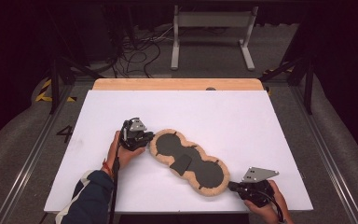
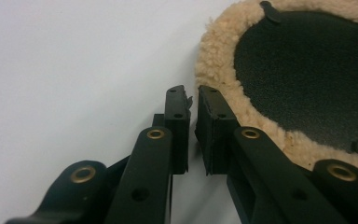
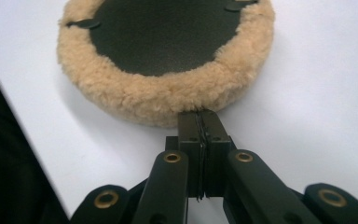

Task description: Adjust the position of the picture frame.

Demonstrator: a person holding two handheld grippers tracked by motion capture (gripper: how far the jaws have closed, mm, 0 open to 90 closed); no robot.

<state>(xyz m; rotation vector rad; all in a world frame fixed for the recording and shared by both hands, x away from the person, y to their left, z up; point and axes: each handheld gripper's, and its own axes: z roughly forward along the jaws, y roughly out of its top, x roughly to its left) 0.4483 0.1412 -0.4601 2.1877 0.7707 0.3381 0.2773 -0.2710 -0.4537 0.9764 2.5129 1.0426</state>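
Grippers at opposite ends of fleece pad (image 1: 189, 161): left gripper (image 2: 192, 100) nearly closed, holding nothing; right gripper (image 3: 201, 122) pinched shut at rim, probably anchoring it.

A white table top (image 1: 242, 116), edged at its far side by a bare wooden strip (image 1: 177, 84), is shown. A long, three-lobed pad (image 1: 189, 161) with dark facing and tan fleece rim is laid diagonally on it, near the front edge.
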